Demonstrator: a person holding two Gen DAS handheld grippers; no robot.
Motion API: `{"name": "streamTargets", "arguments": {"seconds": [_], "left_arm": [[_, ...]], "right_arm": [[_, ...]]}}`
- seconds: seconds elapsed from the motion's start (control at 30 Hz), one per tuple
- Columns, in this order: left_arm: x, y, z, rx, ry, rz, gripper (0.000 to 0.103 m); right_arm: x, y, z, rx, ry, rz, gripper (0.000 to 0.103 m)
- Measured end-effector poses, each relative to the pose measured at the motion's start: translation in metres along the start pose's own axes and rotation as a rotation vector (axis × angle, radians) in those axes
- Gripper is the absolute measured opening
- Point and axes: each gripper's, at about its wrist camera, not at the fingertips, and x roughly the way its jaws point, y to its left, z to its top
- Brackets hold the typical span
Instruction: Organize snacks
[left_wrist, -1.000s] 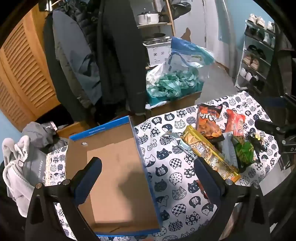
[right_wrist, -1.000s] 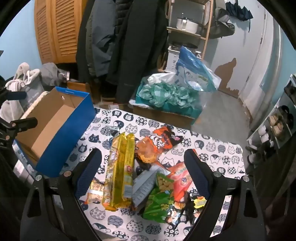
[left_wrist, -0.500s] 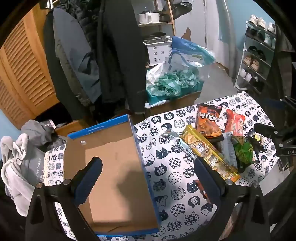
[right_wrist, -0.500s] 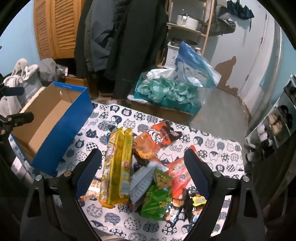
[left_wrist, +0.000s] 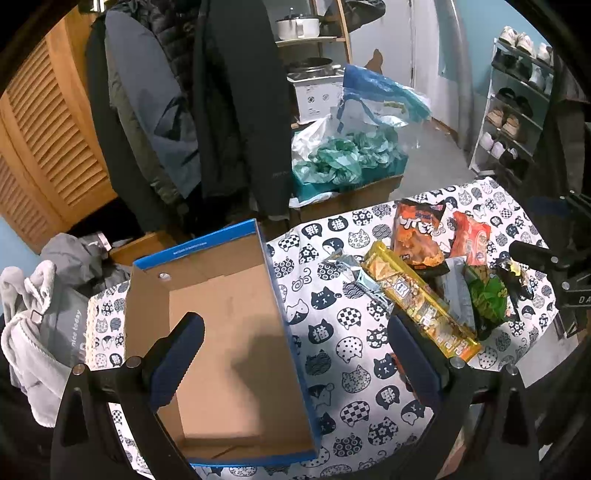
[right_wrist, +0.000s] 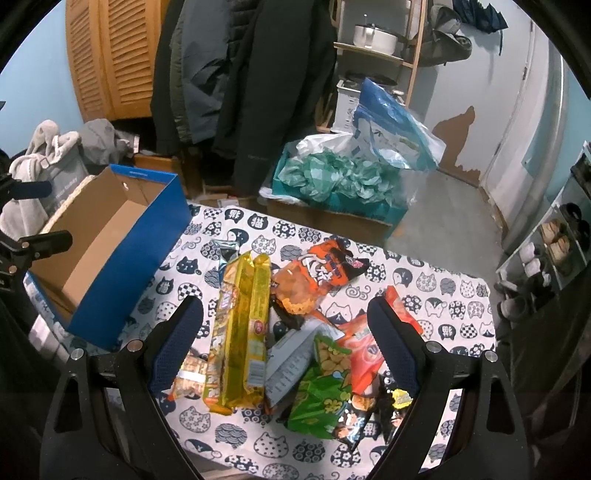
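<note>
An empty blue cardboard box (left_wrist: 221, 332) stands on the left of a table with a cat-print cloth (left_wrist: 354, 350); it also shows in the right wrist view (right_wrist: 110, 251). A heap of snacks lies to its right: a long yellow pack (right_wrist: 240, 325), an orange bag (right_wrist: 314, 277), a red bag (right_wrist: 365, 354), a green bag (right_wrist: 321, 398), a grey pack (right_wrist: 291, 365). My left gripper (left_wrist: 295, 354) is open and empty above the box's right wall. My right gripper (right_wrist: 284, 350) is open and empty above the snack heap.
Coats (right_wrist: 258, 92) hang behind the table. A cardboard box with teal bags (right_wrist: 340, 184) stands on the floor beyond the far edge. A shoe rack (left_wrist: 517, 110) is at the right. Grey clothes (left_wrist: 37, 314) lie left of the box.
The right gripper has moved a little forward and lower over the snack heap. The left gripper has hardly moved.
</note>
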Motion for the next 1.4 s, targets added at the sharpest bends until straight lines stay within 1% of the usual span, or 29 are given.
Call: {"name": "streamTargets", "arguments": {"seconds": [0.13,1.13,1.4], "left_arm": [[0.001,-0.001,-0.001,-0.002,0.001,-0.003,0.101],[0.001,-0.004,-0.006,0.0,0.007,-0.008,0.101],[0.004,-0.007,-0.011,0.001,0.015,-0.016,0.101]], "right_arm": [[0.002,-0.001,0.0,0.003,0.013,0.006,0.089],[0.005,-0.001,-0.004,-0.004,0.016,-0.002,0.089],[0.005,0.0,-0.01,-0.005,0.021,0.001,0.089]]}}
